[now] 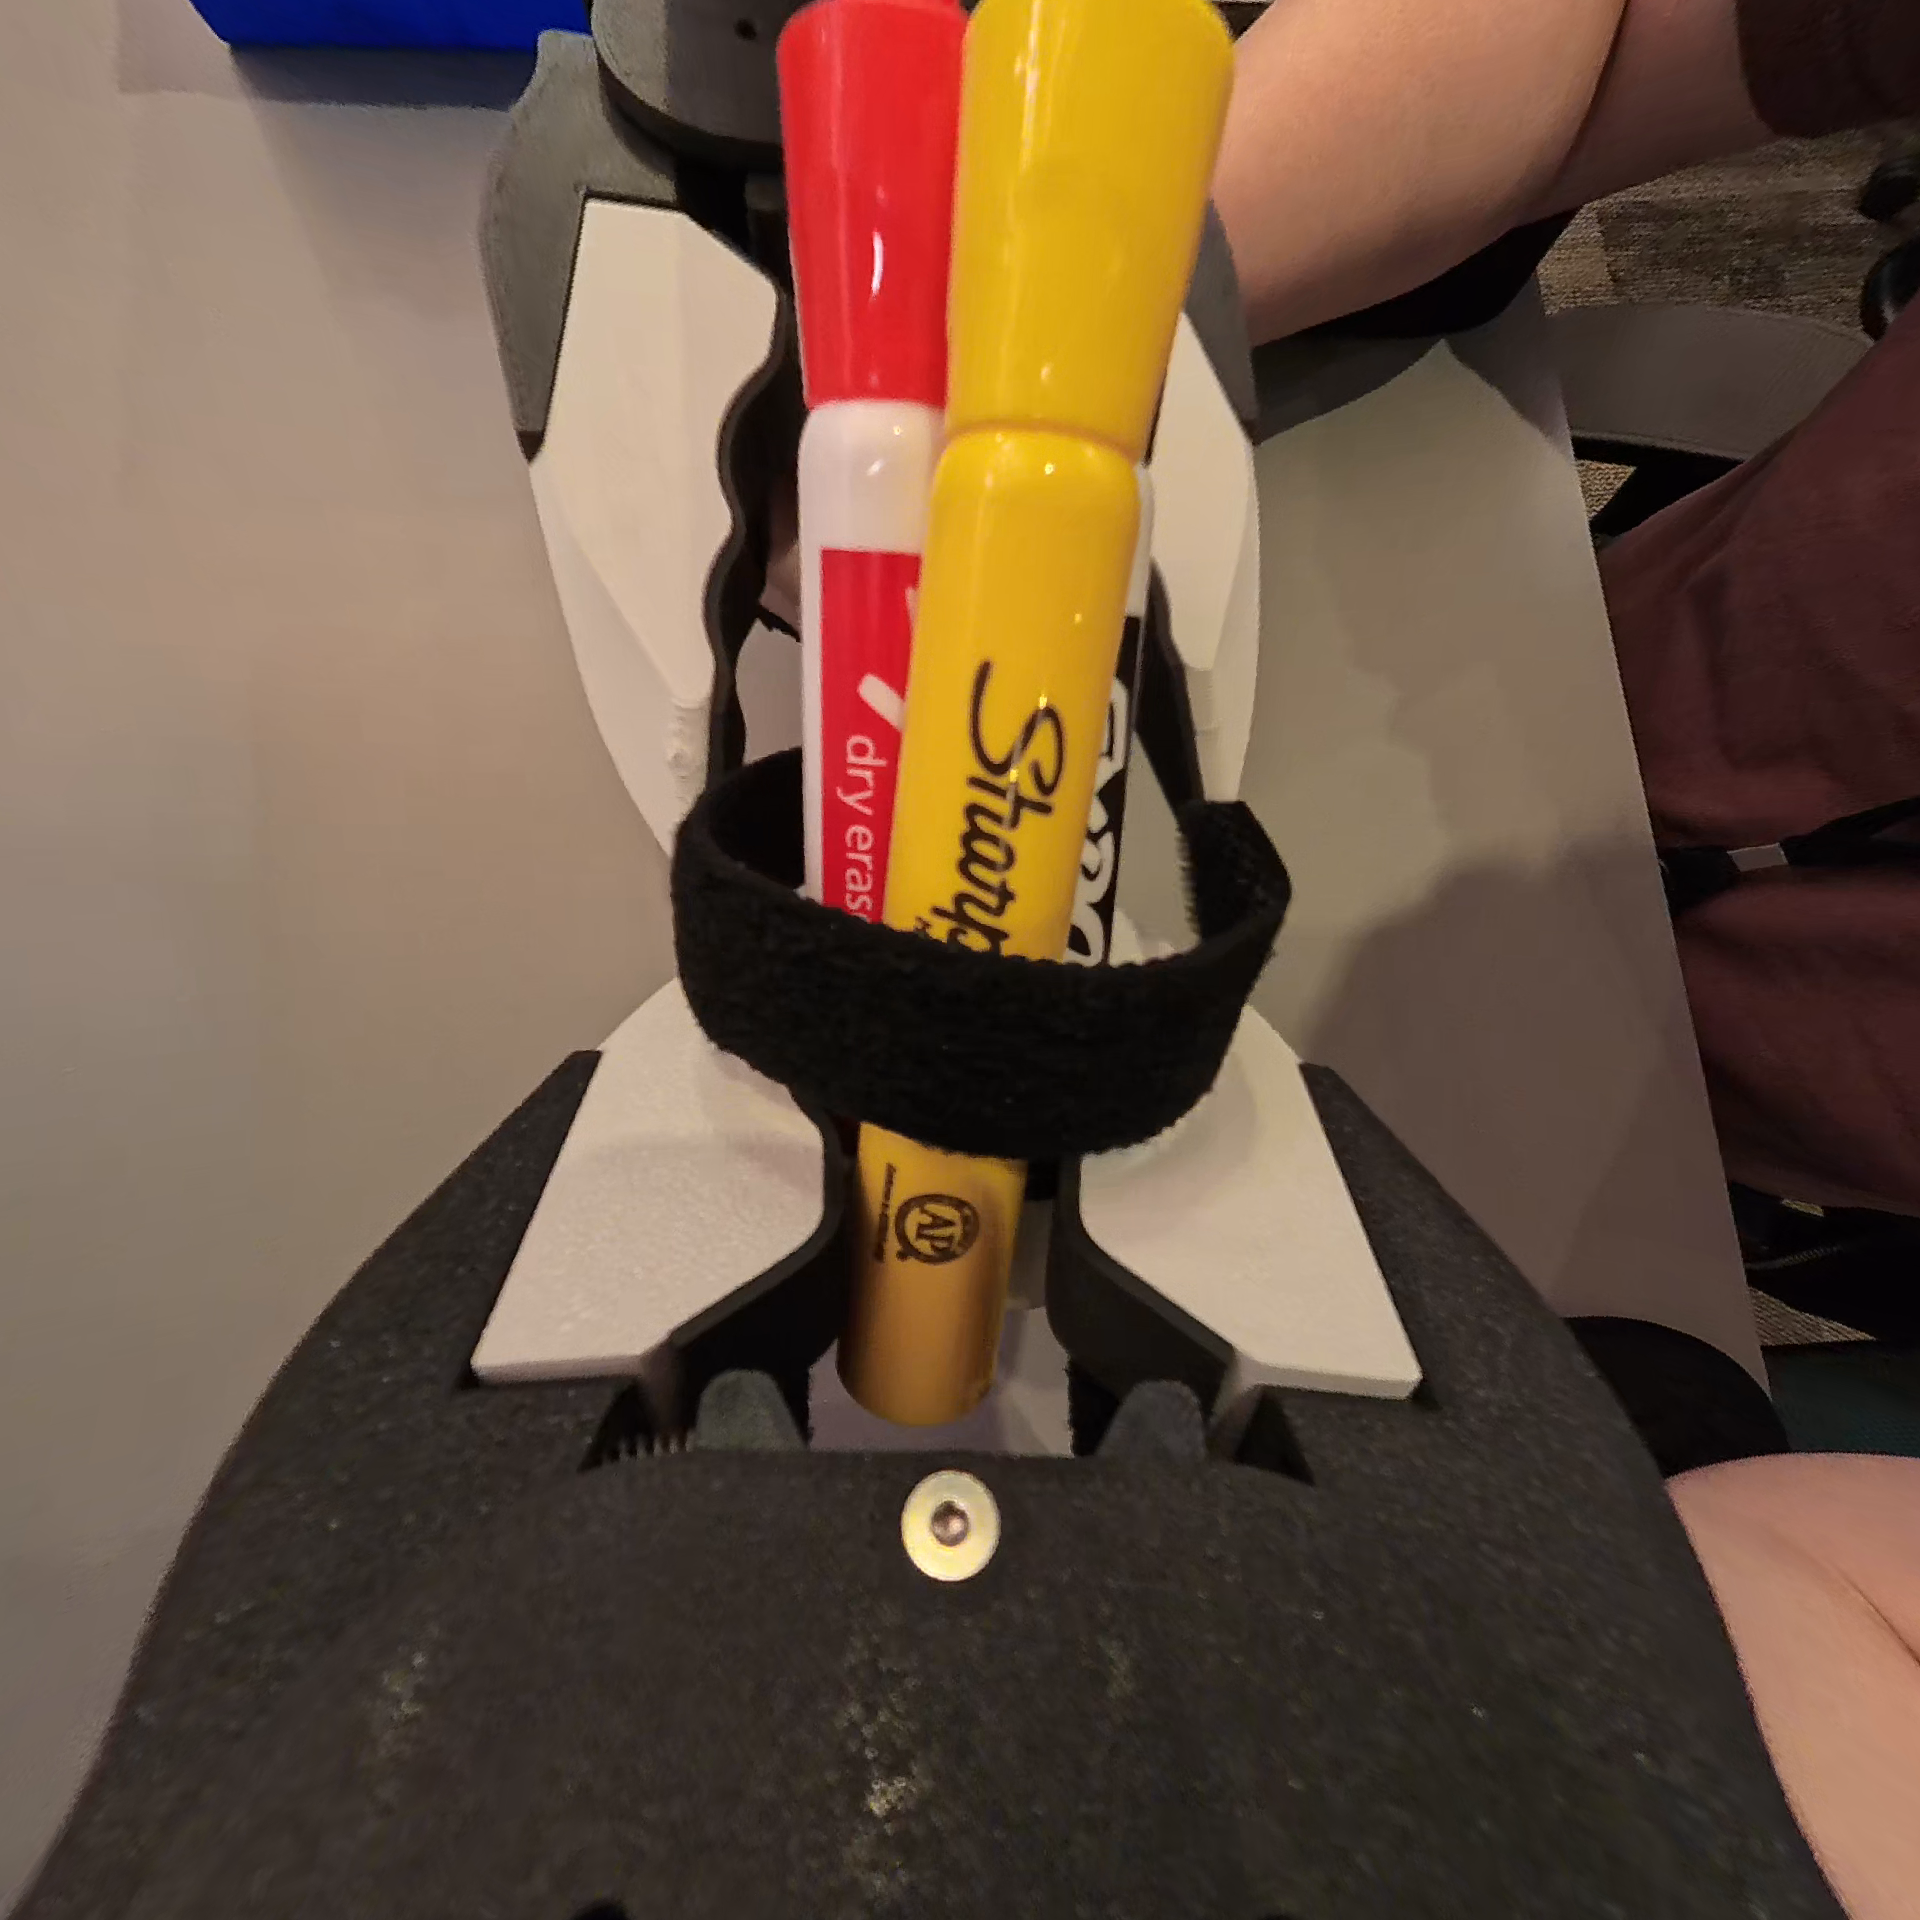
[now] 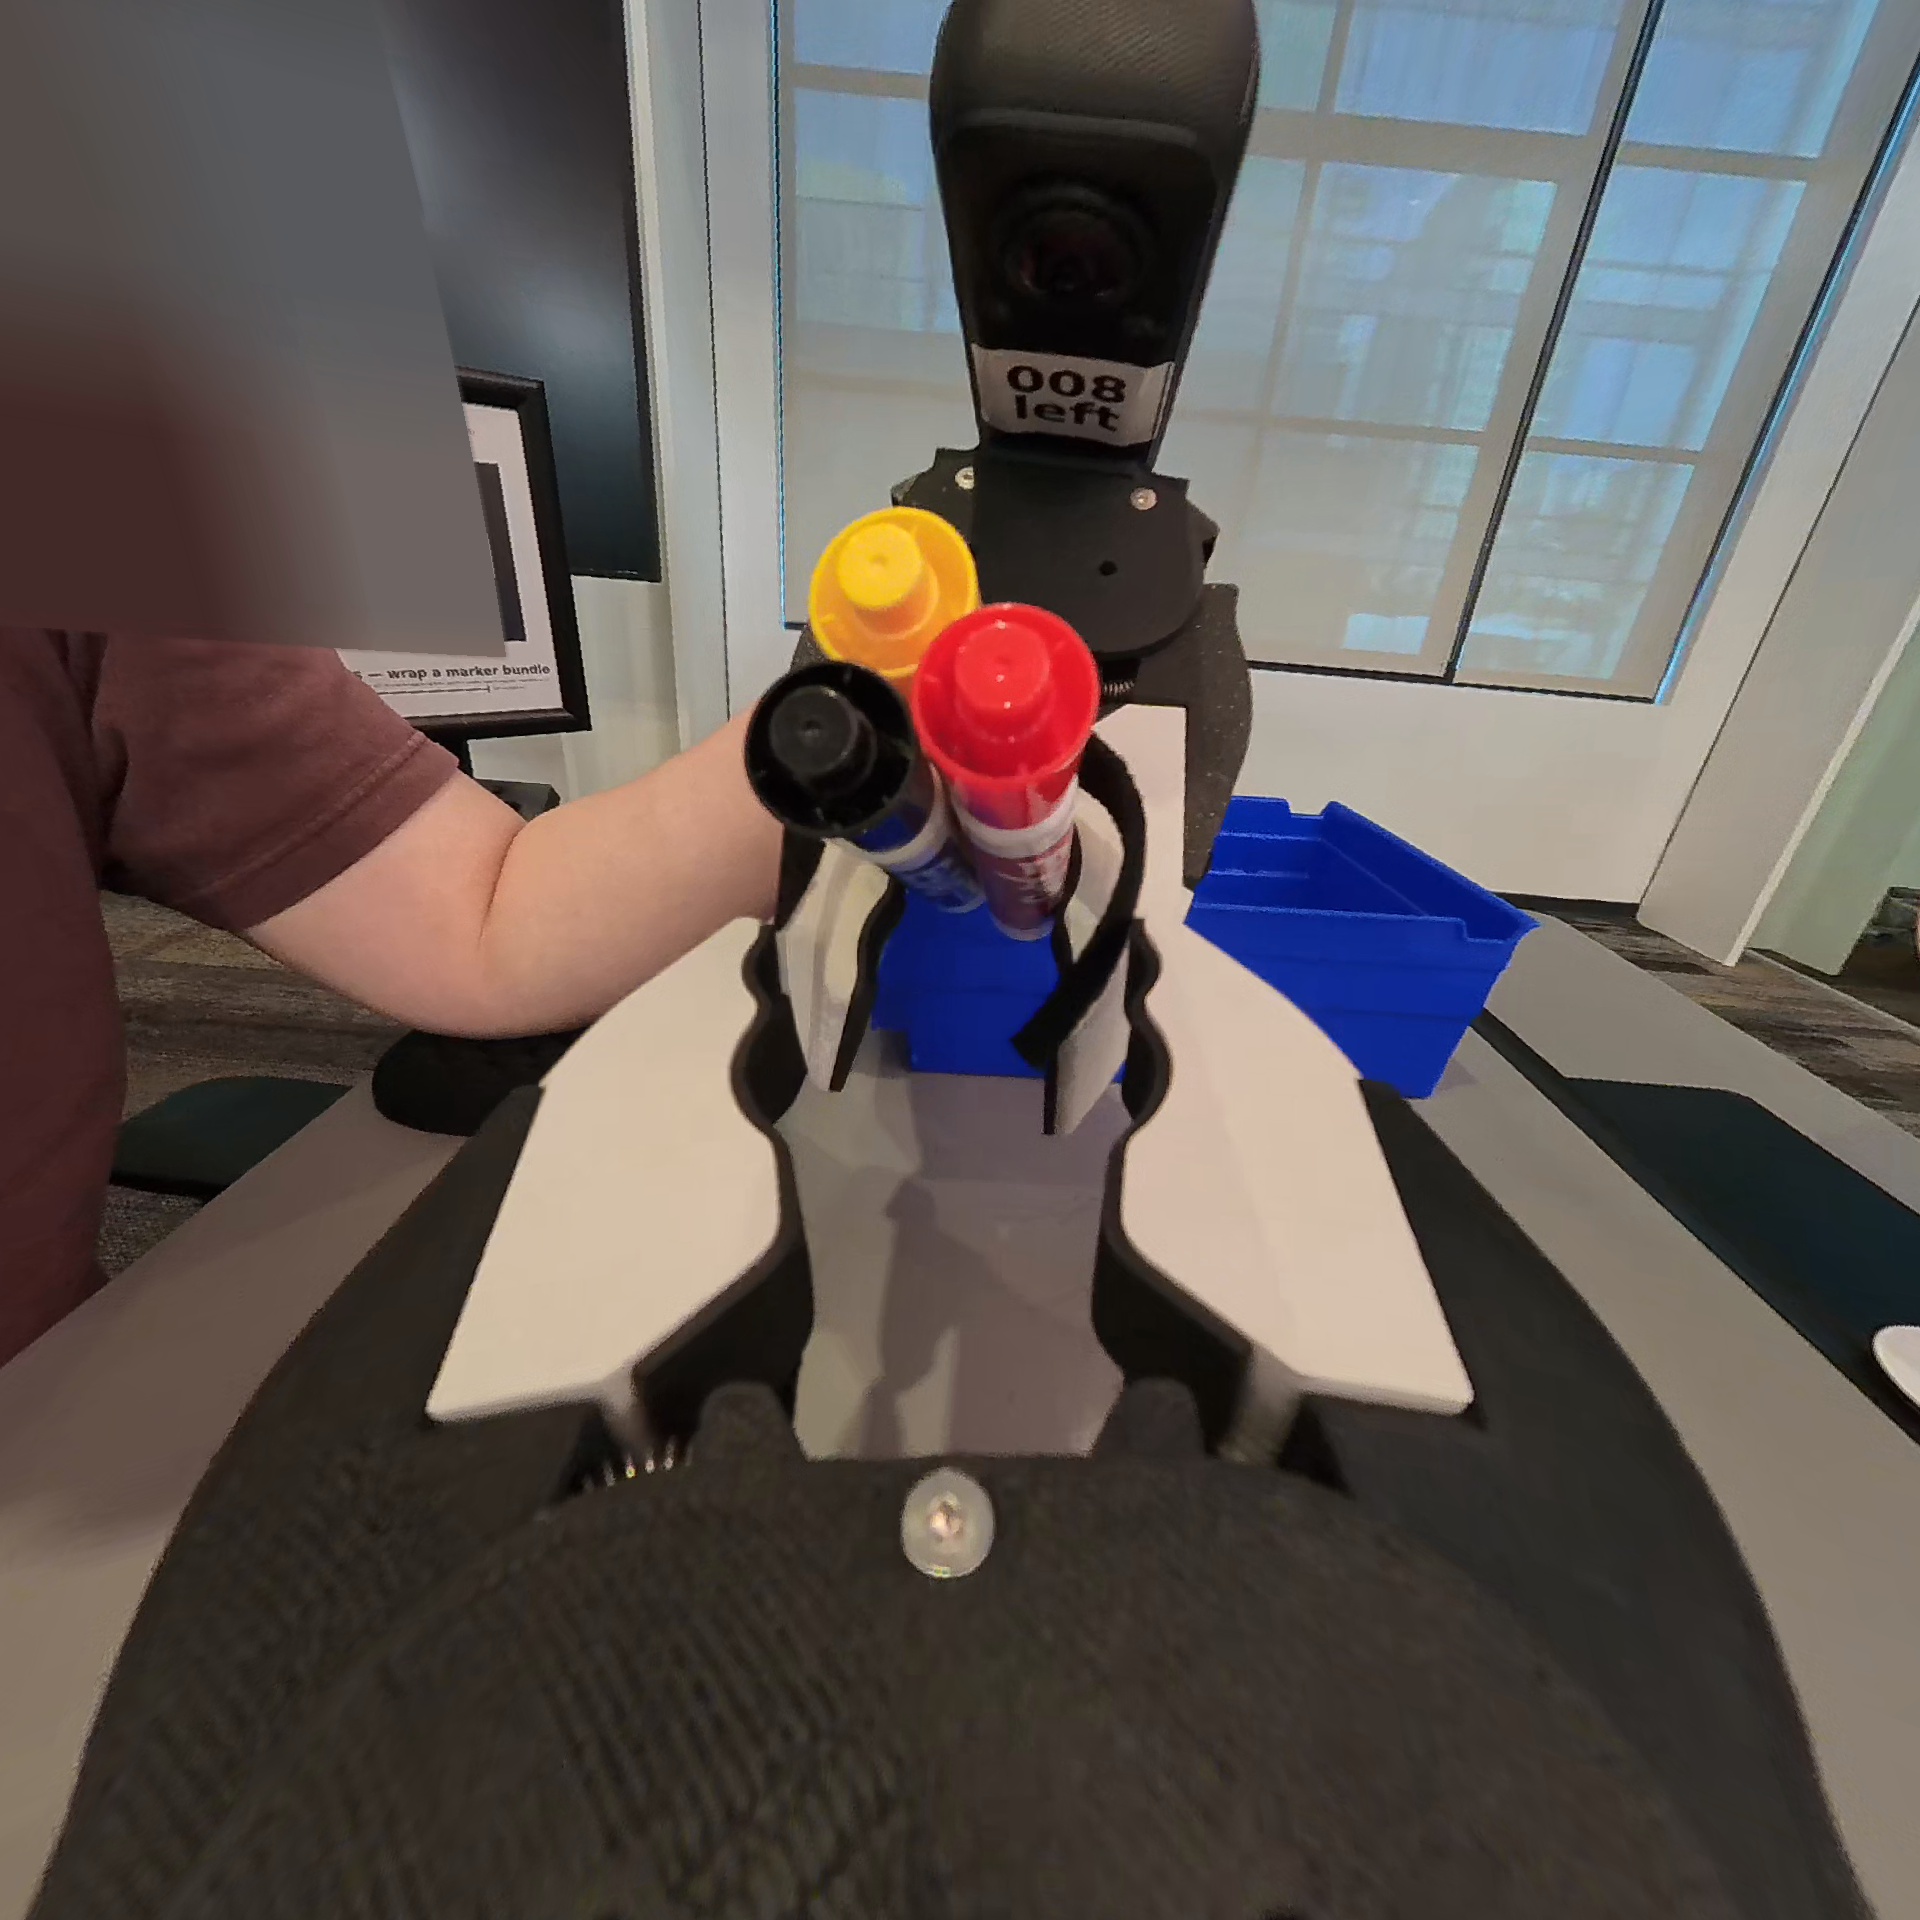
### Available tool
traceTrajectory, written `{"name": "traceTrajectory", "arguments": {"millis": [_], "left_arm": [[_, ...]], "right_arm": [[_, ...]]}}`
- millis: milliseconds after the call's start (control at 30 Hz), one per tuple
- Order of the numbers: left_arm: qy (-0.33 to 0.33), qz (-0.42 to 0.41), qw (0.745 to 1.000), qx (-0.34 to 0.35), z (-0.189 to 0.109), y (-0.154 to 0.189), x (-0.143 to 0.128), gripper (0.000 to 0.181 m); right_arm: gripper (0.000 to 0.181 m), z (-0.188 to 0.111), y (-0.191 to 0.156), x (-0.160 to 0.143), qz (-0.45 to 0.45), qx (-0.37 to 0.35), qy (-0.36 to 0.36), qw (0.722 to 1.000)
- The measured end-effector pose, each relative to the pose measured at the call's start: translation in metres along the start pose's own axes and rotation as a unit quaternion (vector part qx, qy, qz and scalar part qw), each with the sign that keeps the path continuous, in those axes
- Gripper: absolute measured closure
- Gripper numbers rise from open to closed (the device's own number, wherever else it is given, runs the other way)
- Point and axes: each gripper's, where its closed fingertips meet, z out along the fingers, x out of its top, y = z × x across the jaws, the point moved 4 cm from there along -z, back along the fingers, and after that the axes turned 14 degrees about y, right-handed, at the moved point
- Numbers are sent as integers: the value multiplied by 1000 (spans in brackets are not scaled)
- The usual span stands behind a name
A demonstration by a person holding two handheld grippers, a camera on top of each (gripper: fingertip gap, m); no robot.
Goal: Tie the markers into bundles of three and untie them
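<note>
Two fingers (image 1: 748, 1299) around three strapped markers (image 1: 997, 727)

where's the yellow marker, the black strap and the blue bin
yellow marker (image 1: 1023, 665), left wrist view, barrel
black strap (image 1: 966, 1049), left wrist view, front of loop
blue bin (image 2: 1382, 977), right wrist view, side wall

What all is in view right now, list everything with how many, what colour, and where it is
yellow marker: one, yellow, front of the bundle in the left gripper
red marker: one, red cap, white barrel, beside the yellow one
black marker: one, black cap, third in the bundle
strap: one, black, looped loosely around the markers
bins: blue, on the table behind the bundle; count unclear
table: one, white
left gripper: black and white, shut on the bundle
right gripper: black and white, open, facing the caps
</note>
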Motion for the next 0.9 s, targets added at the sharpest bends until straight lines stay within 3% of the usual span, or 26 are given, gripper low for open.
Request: {"name": "traceTrajectory", "arguments": {"millis": [900], "left_arm": [[4, 7, 1000, -4, 2, 3, 4, 139]], "right_arm": [[112, 6, 0, 13, -10, 48, 42, 998]]}}
